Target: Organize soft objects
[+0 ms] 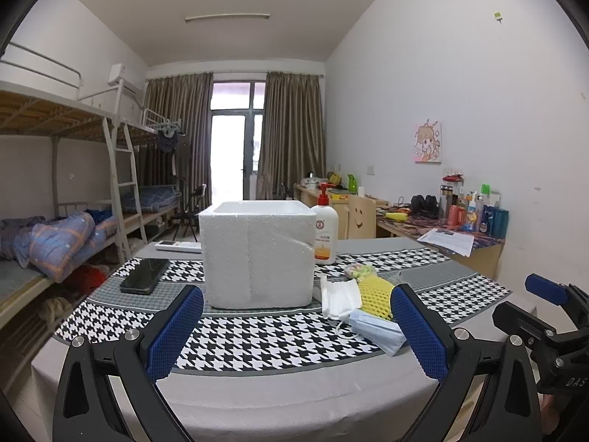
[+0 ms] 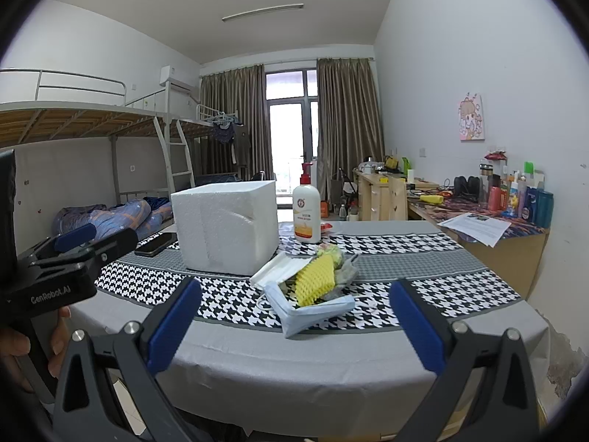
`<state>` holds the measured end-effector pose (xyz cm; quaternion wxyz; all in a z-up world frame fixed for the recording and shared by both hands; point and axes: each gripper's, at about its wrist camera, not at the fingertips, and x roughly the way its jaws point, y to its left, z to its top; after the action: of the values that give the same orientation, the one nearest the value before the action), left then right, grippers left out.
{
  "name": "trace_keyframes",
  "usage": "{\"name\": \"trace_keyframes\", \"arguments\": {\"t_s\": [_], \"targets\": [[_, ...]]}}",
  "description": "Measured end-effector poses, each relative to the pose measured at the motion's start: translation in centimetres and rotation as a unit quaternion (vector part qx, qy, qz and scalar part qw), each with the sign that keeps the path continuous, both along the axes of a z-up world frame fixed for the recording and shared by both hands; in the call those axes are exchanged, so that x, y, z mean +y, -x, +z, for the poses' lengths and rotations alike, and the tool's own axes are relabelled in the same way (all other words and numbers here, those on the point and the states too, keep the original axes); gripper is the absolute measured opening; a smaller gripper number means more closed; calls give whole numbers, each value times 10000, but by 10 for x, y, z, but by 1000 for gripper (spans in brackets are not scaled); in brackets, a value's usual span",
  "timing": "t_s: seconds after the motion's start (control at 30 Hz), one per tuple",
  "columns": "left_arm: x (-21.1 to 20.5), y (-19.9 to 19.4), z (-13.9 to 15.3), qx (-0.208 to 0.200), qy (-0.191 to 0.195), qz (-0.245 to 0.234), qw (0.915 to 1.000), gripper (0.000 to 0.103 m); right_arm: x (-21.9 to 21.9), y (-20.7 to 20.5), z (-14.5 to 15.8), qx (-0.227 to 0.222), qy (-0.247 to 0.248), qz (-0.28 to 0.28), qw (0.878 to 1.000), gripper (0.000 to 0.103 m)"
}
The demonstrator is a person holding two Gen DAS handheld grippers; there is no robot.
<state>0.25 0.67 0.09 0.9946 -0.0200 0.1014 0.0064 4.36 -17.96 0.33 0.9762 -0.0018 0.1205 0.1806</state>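
A white foam box [image 1: 257, 254] [image 2: 226, 224] stands open-topped on the table. Right of it lies a pile of soft things: a blue face mask [image 1: 379, 328] [image 2: 313, 313], a white mask [image 1: 338, 298] [image 2: 276, 269], a yellow foam net [image 1: 375, 294] [image 2: 313, 280] and a small colourful packet [image 1: 359, 270] [image 2: 331, 252]. My left gripper [image 1: 296, 335] is open and empty, held near the table's front edge before the box. My right gripper [image 2: 294, 331] is open and empty, just short of the blue mask.
A lotion pump bottle [image 1: 325, 230] [image 2: 305, 210] stands behind the box. A black phone [image 1: 143, 276] [image 2: 156, 245] and a white remote [image 1: 176, 246] lie to the left. The tablecloth [image 1: 257, 339] is houndstooth and grey. Bunk beds are left, cluttered desks right.
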Motion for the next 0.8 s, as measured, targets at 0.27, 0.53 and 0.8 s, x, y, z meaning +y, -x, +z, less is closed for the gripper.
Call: {"name": "trace_keyframes", "arguments": {"t_s": [0.27,0.53,0.8], "targets": [[-1,-1,-2,-36,-8,41,10000,102,-1,-1,1,1,-9,-30,10000,103],[2,0,-4,-15,-21,66,10000,102,-2,-1,1,7,-13,-33,10000,103],[4,2,-2,-32,-25,100,9999,102,-1,-1,0,10,-19,-52,10000,103]]}}
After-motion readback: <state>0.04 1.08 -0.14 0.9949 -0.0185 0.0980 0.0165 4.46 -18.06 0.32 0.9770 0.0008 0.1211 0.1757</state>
